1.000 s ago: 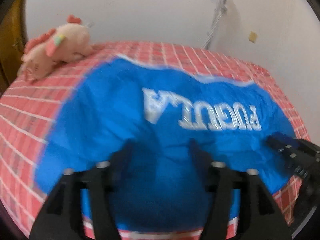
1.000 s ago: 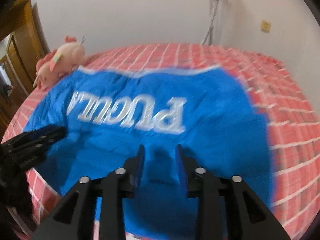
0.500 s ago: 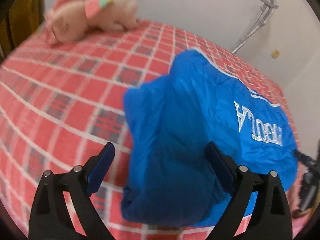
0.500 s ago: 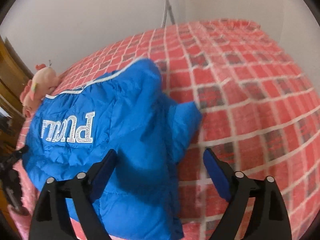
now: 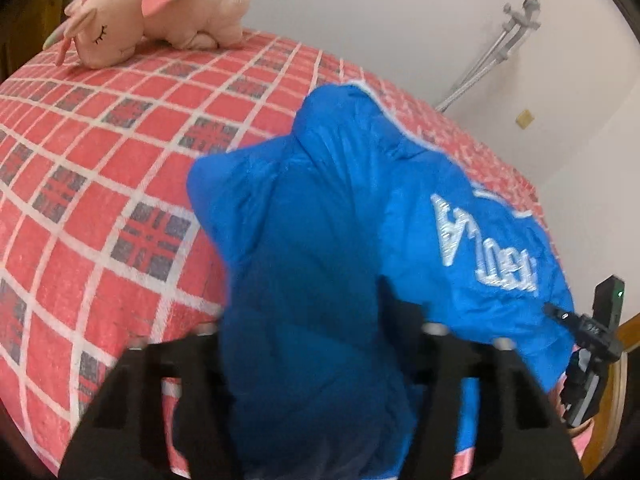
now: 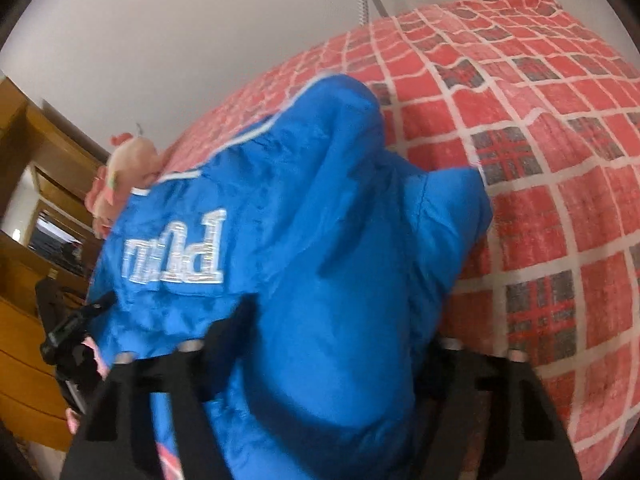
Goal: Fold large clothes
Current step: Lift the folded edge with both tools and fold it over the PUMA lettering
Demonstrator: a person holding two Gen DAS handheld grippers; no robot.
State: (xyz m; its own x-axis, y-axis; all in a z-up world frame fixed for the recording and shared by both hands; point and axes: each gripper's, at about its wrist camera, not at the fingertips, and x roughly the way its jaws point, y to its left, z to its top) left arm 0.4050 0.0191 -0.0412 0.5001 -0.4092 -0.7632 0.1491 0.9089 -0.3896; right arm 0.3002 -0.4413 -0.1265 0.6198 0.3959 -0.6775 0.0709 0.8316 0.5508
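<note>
Here, a glossy blue padded jacket with white stitched lettering is bunched on the near edge of a red checked bedspread, its length running left to right between both claws. The left gripper and right gripper each straddle a puffy fold; whether either pinches cannot be told. A pink plush toy lies far left.
</note>
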